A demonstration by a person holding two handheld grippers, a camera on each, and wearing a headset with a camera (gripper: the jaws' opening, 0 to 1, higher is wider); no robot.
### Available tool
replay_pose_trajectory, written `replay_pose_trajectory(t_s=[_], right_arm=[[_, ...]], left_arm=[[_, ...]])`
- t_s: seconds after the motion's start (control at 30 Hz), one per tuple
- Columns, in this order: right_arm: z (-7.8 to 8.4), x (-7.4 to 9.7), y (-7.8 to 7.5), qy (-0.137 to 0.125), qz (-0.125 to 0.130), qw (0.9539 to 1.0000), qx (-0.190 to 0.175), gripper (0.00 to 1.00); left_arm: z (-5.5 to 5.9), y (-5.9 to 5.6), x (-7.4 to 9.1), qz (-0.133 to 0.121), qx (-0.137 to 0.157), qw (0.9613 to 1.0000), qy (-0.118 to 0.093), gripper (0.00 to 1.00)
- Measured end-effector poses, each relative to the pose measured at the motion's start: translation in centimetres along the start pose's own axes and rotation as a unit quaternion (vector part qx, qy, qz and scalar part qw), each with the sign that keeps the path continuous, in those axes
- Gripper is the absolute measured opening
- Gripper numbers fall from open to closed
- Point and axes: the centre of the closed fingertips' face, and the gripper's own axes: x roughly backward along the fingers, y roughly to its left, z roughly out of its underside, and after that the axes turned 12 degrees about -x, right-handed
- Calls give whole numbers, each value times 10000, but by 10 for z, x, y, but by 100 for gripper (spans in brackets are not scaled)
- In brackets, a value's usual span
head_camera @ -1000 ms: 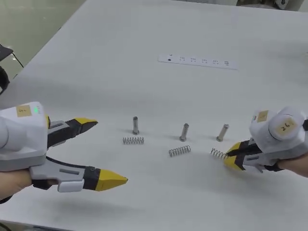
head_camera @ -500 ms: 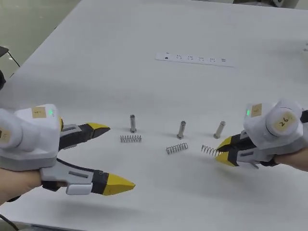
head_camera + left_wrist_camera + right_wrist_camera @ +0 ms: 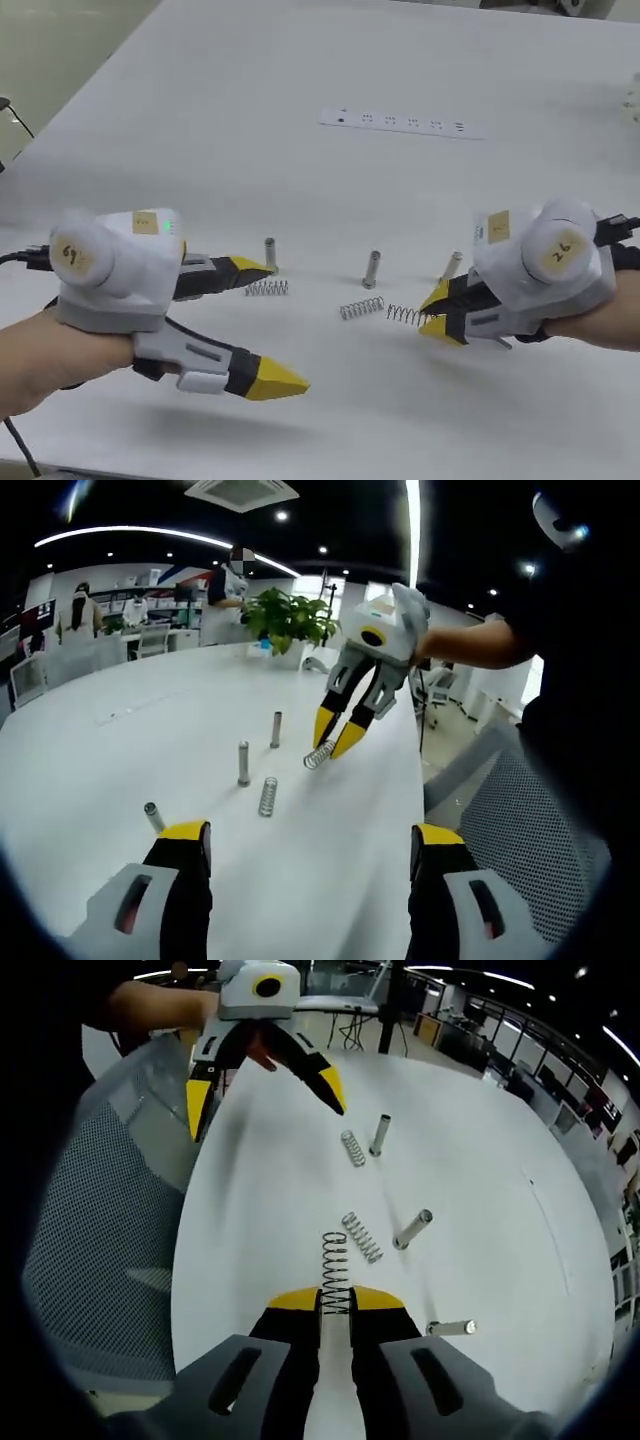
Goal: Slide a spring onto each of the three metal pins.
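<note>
Yellow fingertips of the right gripper (image 3: 336,1302) are pinching the gripped spring (image 3: 334,1265) by one end. The two fingers are sitting almost together, with only the wire between them. Most of the coil is sticking straight out ahead of the tips. In the left gripper view the coil's free end is hanging low, near the white table (image 3: 250,1210); whether it is touching the surface I cannot tell.

Just past that free end, the second spring (image 3: 362,1237) is lying loose on the table. The middle pin (image 3: 412,1229) is standing just beside it, ahead of the right fingers. The nearest pin (image 3: 450,1328) is standing close to these fingers, off to one side of them. No pin is wearing a spring.

Well ahead of the right fingers, the third spring (image 3: 352,1147) is lying just beside the farthest pin (image 3: 380,1134). Both are sitting near one fingertip of the left gripper (image 3: 282,325). Whether that tip is touching either of them I cannot tell.

Its fingers are standing spread wide apart with nothing between them. One is pointing toward the farthest pin, and the other is hanging over bare table nearer the person.

Far beyond all four fingers, a white power strip (image 3: 400,123) is lying flat on the table.
</note>
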Motion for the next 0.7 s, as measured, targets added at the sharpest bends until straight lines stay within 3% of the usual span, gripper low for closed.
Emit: replay_pose_trajectory(t_s=[0.13,0.33,0.7], right_arm=[[-9,-2,8,-58,-91,9999,59,8],[-15,-3,20,-70,-181,9996,221,8],[-20,-1,26,-133,-239,9992,281,8]], left_arm=[[-5,-2,-13,119,-94,9999,-7,72],[-18,-2,-29,258,-194,9993,-195,62],[-23,-6,-49,476,-135,9981,-357,42]])
